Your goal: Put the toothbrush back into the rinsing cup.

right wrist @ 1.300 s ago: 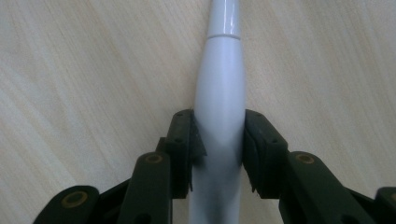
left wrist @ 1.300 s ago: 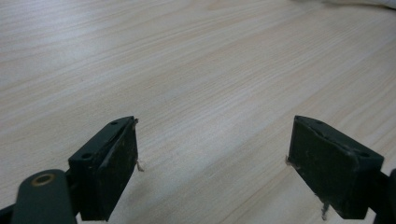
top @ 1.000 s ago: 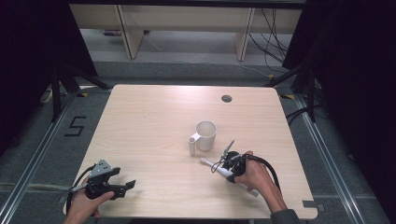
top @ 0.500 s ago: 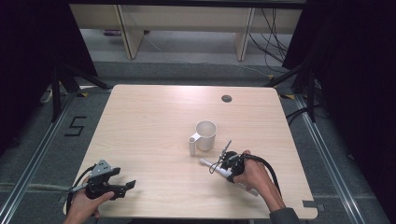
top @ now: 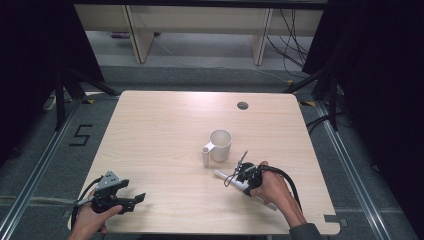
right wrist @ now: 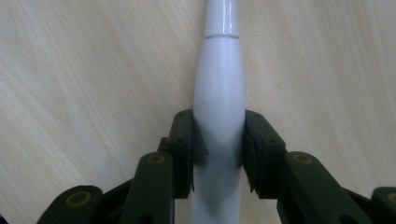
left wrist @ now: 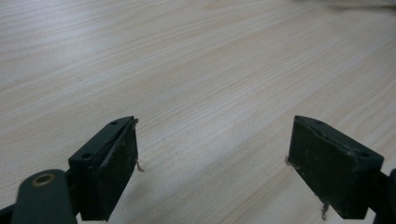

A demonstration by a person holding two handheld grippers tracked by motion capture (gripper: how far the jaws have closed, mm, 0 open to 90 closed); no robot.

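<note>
**High view: white handle gripped, cup waiting**

High view: right gripper (top: 244, 176) sits on the tabletop (top: 165, 125) just short of the white mug (top: 220, 145); left gripper (top: 122, 199) idles, fingers apart.

Left gripper view: bare wood between spread fingers.

Right gripper view: fingers (right wrist: 184, 144) clamp a slim white handle (right wrist: 219, 93), its head cut off; likely a toothbrush. Next comes a lift, probably towards the mug.

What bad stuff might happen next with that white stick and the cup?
1. The right gripper pinches the smooth, rounded white stick on its sides, so it might slip or twist out.
2. The cup stands close ahead of that gripper, and a quick swing of the stick could knock it over.
3. The left gripper is open near the table edge, too far off to help.
</note>
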